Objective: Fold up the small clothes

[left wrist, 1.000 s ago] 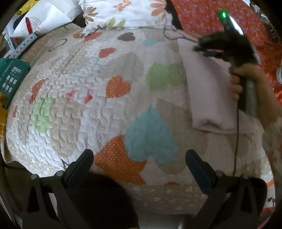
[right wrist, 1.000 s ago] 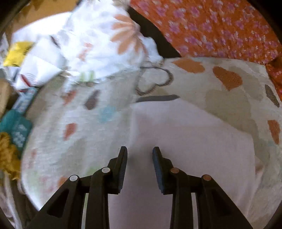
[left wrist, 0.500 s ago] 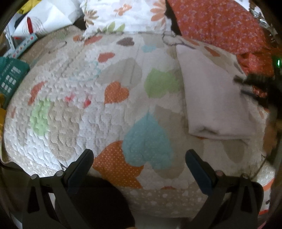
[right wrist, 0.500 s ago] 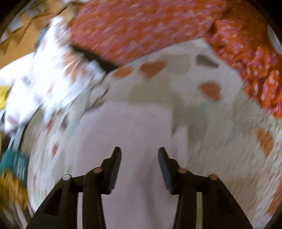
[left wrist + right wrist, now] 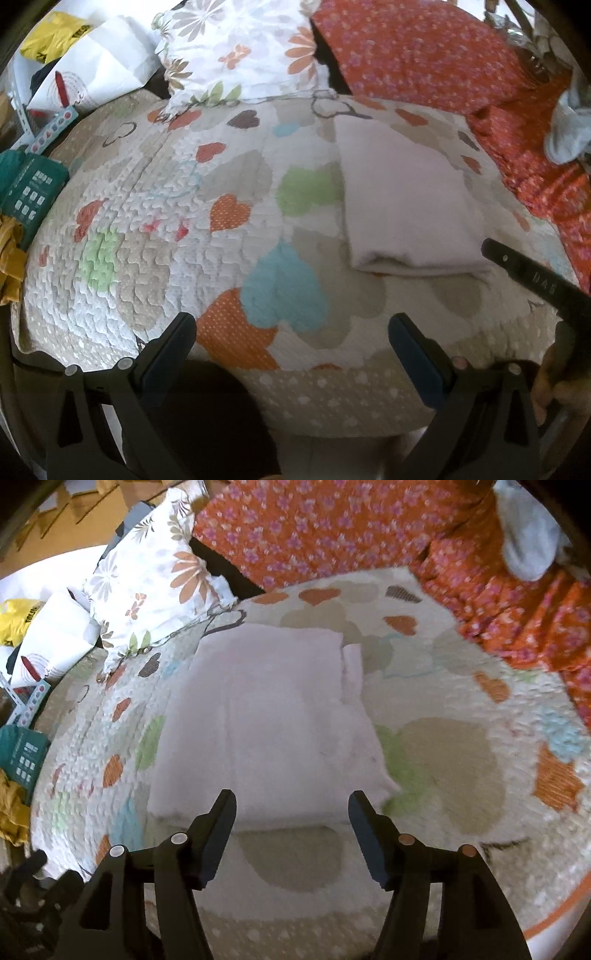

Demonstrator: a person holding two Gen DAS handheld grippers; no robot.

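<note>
One pale folded garment (image 5: 402,192), flat

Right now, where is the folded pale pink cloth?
The folded pale pink cloth lies flat on the heart-patterned quilt, just ahead of the right gripper, below the white floral pillow.
</note>
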